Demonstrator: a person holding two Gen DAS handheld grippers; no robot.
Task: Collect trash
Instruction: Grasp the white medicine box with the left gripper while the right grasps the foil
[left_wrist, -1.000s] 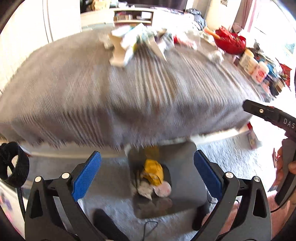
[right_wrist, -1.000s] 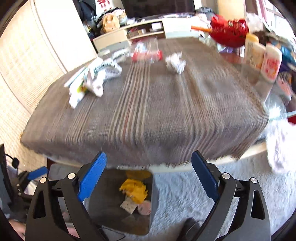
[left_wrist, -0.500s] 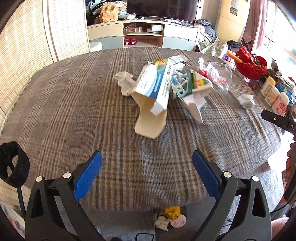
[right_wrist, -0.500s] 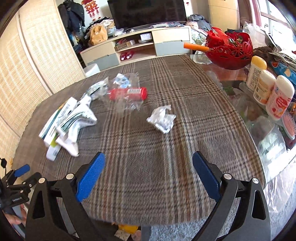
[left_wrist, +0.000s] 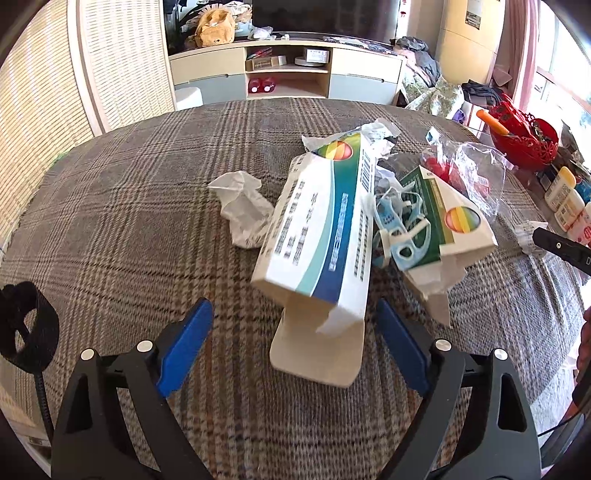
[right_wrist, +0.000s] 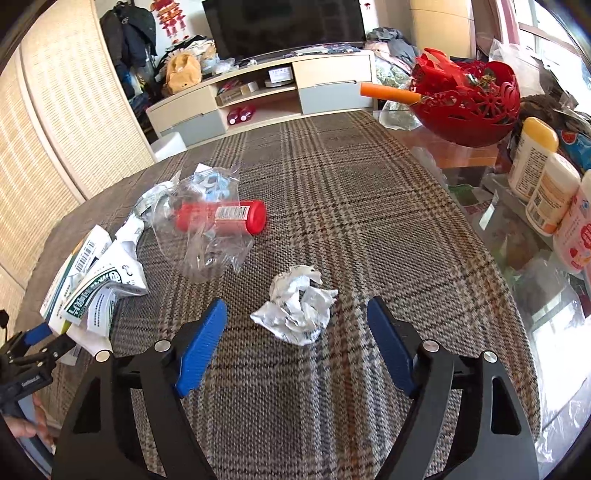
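Left tool (left_wrist: 293, 326) closing, box (left_wrist: 321, 236) between unpressed pads, right tool (right_wrist: 295, 330) closing around foil wad (right_wrist: 297, 308), bottle (right_wrist: 221, 218) beyond wad

The white-and-blue carton (left_wrist: 321, 236) hides part of the crumpled tissue (left_wrist: 242, 206) behind it, and its print is too blurred to read. The face masks (left_wrist: 400, 225) lie half buried between that carton and the green-and-white carton (left_wrist: 448, 225). In the left wrist view the right gripper (left_wrist: 565, 251) is cut off by the right edge, so its jaws cannot be seen there. In the right wrist view the left gripper (right_wrist: 40, 338) is cropped at the left edge. The red bottle (right_wrist: 221, 218) is veiled by a clear plastic bag (right_wrist: 207, 243); its label is too small to read. The lotion bottles (right_wrist: 546, 184) near the tablecloth's (right_wrist: 332, 184) right edge run out of the picture.
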